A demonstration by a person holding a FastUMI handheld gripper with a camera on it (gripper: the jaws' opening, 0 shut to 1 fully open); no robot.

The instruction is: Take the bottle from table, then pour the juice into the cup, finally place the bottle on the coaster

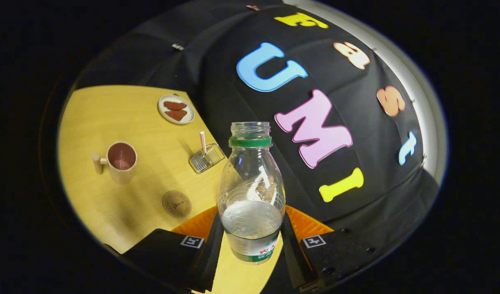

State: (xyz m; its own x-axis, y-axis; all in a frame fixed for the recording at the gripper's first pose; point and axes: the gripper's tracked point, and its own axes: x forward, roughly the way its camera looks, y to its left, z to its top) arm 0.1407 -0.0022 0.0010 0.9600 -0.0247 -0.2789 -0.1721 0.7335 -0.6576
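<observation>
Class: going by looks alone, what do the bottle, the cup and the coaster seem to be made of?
Bottle, gripped in the claw: clear glossy plastic, see-through with highlights.
Cup: matte tan, perhaps wood or ceramic.
Coaster: dull brown disc, probably cork or wood.

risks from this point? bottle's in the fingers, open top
1. The bottle has no cap and holds liquid; the gripper grips it low near the base, so a tilt or slip could spill before the cup.
2. The wire rack with a straw stands between bottle and cup; a sweep could clip it.
3. The coaster is small, so placement may miss.
</observation>
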